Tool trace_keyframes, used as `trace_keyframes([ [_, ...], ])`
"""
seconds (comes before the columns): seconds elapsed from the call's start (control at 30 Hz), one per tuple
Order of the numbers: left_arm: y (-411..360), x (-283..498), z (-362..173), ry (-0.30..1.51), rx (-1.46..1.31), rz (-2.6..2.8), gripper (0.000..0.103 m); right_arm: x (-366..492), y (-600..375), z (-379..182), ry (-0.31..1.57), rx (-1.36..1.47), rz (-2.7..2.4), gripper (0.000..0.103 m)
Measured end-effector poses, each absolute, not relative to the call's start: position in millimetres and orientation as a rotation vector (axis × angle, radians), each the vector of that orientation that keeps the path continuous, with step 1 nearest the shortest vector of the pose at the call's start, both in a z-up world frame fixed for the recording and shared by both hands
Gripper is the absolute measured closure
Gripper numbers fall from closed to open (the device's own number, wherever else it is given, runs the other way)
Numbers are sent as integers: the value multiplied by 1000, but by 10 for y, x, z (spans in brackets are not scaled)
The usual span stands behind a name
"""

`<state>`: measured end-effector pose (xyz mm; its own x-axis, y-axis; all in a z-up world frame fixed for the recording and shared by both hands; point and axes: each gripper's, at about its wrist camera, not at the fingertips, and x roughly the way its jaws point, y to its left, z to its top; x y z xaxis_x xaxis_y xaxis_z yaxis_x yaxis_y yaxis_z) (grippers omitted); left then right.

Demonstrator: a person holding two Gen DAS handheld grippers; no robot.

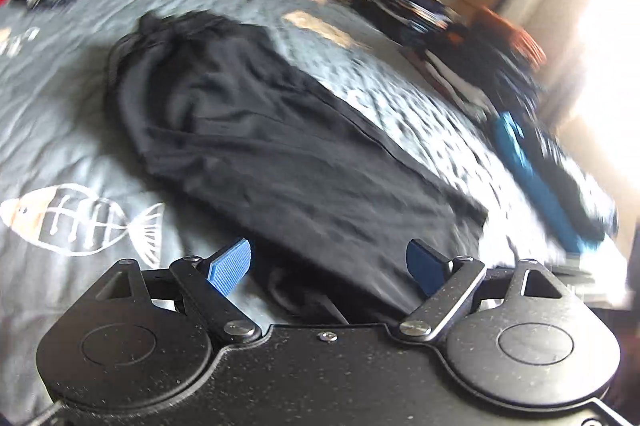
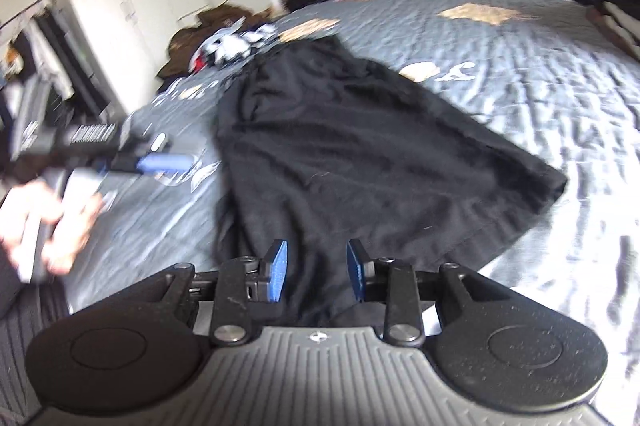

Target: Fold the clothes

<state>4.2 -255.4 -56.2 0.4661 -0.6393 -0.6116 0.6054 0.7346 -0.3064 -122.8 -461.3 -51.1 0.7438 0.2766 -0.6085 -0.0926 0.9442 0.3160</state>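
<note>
Black garment (image 2: 360,154) lies spread on grey bedspread (image 2: 520,38), we see. Our left gripper (image 1: 328,266) gapes wide, empty, above near hem. Our right gripper (image 2: 318,270) partly open over cloth; whether pads pinch it, we cannot tell.

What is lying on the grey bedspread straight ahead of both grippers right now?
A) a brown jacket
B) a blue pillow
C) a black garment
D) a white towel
C: a black garment lies spread on the grey bedspread ahead of the right gripper, and the left wrist view shows it beyond the left gripper.
</note>
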Motion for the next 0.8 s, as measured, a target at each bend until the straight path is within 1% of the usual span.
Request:
trace_keyframes([
  [0.23,-3123,-786,-623,591,282,-1025,19,-1291,-4944,-464,618,423,82,69],
  [0.3,-3274,-1008,-696,527,401,-1076,19,-1309,-4978,-461,609,440,77,65],
  [0.4,-3471,-1177,-874,475,541,-1092,19,-1323,-4974,-462,614,436,82,64],
  [0.47,-3563,-1197,-998,473,601,-1086,28,-1327,-4954,-460,619,429,94,63],
  [0.5,-3565,-1163,-1020,487,590,-1092,40,-1331,-4946,-455,621,425,102,63],
  [0.53,-3561,-1125,-1035,502,572,-1101,59,-1346,-4937,-445,623,421,111,63],
  [0.57,-3557,-1086,-1049,517,554,-1109,69,-1360,-4930,-434,625,418,120,63],
  [0.6,-3543,-1042,-1027,526,526,-1108,77,-1370,-4926,-421,630,414,133,63],
  [0.8,-3407,-734,-752,566,293,-1095,83,-1499,-4914,-308,694,334,288,62],
])
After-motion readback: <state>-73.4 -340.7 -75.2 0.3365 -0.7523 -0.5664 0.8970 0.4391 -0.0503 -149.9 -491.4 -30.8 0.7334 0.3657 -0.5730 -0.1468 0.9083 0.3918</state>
